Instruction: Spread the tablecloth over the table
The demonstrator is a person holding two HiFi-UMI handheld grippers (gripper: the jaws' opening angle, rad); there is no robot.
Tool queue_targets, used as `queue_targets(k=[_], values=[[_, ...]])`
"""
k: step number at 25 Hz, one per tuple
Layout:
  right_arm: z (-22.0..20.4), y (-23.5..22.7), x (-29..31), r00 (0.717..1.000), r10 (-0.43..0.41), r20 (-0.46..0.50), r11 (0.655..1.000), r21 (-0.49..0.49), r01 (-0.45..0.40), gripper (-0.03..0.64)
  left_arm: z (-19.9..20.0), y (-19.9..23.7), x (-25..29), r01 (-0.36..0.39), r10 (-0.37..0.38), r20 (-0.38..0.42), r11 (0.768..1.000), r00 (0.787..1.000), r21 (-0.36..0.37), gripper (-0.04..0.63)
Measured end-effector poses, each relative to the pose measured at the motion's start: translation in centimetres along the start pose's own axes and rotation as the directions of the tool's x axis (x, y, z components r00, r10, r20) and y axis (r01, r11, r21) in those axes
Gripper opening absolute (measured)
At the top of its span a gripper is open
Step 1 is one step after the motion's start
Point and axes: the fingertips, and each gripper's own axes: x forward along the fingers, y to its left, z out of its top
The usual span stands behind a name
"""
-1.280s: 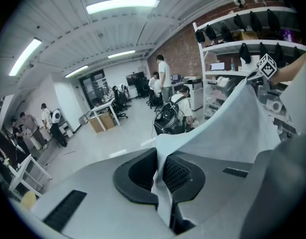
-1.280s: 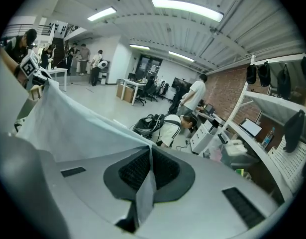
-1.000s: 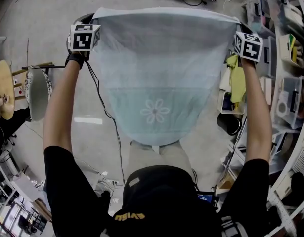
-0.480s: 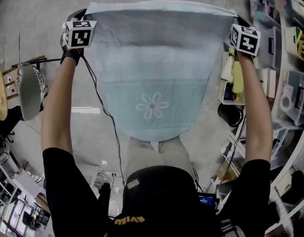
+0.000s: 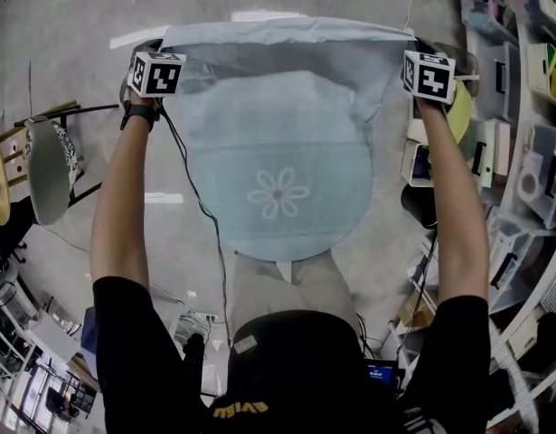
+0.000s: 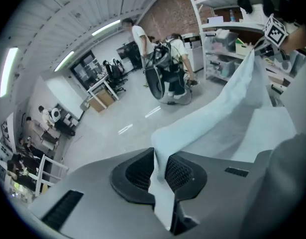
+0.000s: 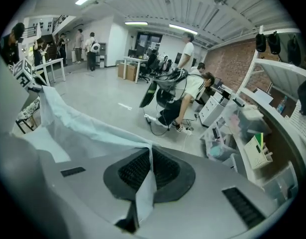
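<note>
Pale blue fabric fills the centre of the head view. It is our tablecloth (image 5: 278, 134), its far hem stretched left to right across the upper frame. The rest falls toward us, flower print (image 5: 278, 193) at centre. Our bare arms reach straight forward, well apart. Our left gripper (image 5: 162, 54) pinches the hem's upper-left corner and our right gripper (image 5: 422, 52) the upper-right, each with jaws clamped on cloth.
</note>
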Motion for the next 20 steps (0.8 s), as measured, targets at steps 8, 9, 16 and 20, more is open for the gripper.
queue_targets(k=[8,9,16,20], values=[[-5.4,3.0,0.9,0.978,0.147,-0.146,0.988,0.068,-0.139,0.38,-6.9,-3.0,0.2,0.153,-0.123,-0.236,0.982,0.964,0.113,0.224],[-6.1,3.1,0.6,0.974,0.156,-0.165,0.987,0.065,-0.147,0.409,-7.3,-2.6,-0.5,0.155,-0.129,-0.236,0.983,0.963,0.096,0.224],[-9.2,5.5,-6.3,0.974,0.173,-0.146,0.975,0.163,-0.149,0.416,-8.8,-1.7,-8.1,0.157,-0.168,-0.042,0.97,0.985,-0.188,0.203],[-9.1,10.0,-14.7,0.976,0.218,-0.005,0.95,0.232,-0.211,0.403,-10.2,-5.2,-15.7,0.201,-0.164,0.127,0.901,0.978,-0.386,0.169]])
